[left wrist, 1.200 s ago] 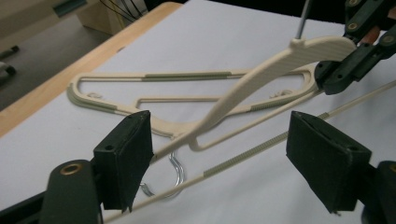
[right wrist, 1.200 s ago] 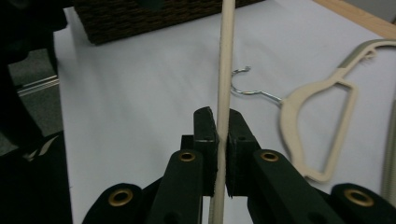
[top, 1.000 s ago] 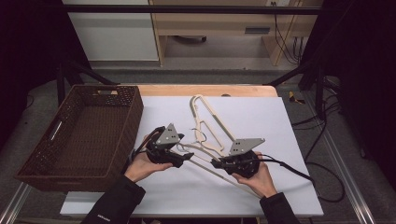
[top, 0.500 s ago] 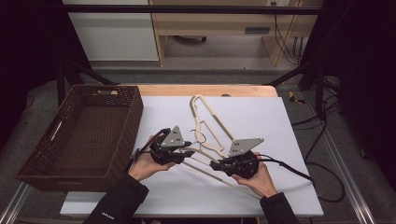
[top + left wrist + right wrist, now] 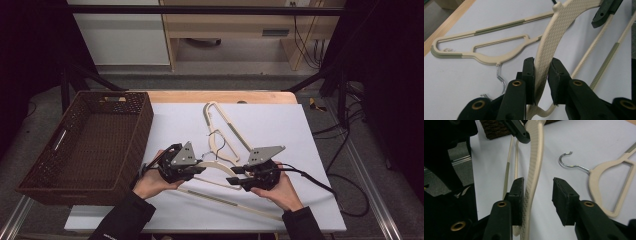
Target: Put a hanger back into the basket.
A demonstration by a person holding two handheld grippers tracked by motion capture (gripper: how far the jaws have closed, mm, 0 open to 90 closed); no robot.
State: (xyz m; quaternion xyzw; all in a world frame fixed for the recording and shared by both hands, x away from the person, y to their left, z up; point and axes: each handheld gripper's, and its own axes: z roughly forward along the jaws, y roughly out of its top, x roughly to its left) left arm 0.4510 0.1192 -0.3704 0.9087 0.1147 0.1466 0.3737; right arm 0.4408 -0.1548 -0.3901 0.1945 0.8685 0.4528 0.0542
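The left gripper (image 5: 541, 72) has just been closing and now clamps the near beige plastic hanger (image 5: 554, 42) over the white table (image 5: 320, 150); the right gripper's (image 5: 537, 192) jaws, just opening, stand apart around its arm. A handover looks underway; the brown wicker basket (image 5: 60, 180) waits left, beyond open tabletop.

I see both forearms come in from the bottom of the high view, dark sleeves, hands low over the desk. My left hand-held gripper (image 5: 196, 169) points right, and its jaws have just been closing — a pale curved bar sits between them. My right hand-held gripper (image 5: 238, 177) points left toward it; its jaws have just been opening, one pad (image 5: 519, 195) against that bar.
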